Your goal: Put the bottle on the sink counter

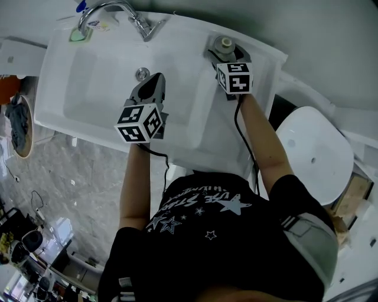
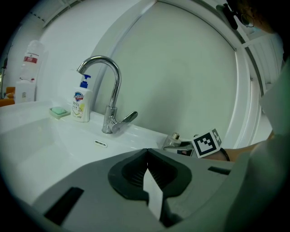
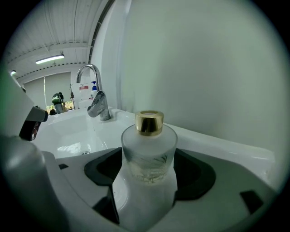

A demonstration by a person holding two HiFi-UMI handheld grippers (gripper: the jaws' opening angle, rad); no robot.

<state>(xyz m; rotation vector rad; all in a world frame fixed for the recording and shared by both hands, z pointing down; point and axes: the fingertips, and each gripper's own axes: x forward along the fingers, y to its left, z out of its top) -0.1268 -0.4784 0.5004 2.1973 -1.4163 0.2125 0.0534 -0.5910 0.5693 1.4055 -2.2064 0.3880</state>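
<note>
A frosted glass bottle (image 3: 149, 154) with a gold cap stands upright between the jaws of my right gripper (image 3: 148, 174), which is shut on its body. In the head view the bottle (image 1: 224, 42) is over the white sink counter (image 1: 260, 68), at the back right corner beside the basin. I cannot tell whether its base touches the counter. My left gripper (image 1: 155, 81) hovers over the middle of the basin, jaws shut and empty (image 2: 147, 158). From the left gripper view the bottle (image 2: 174, 137) and the right gripper (image 2: 181, 147) appear at the counter's far right.
A chrome faucet (image 1: 112, 9) rises behind the basin, with a soap dispenser (image 2: 82, 102) and a green soap dish (image 1: 78, 34) to its left. The drain (image 1: 142, 73) lies near the left gripper. A white toilet lid (image 1: 313, 153) sits right of the sink.
</note>
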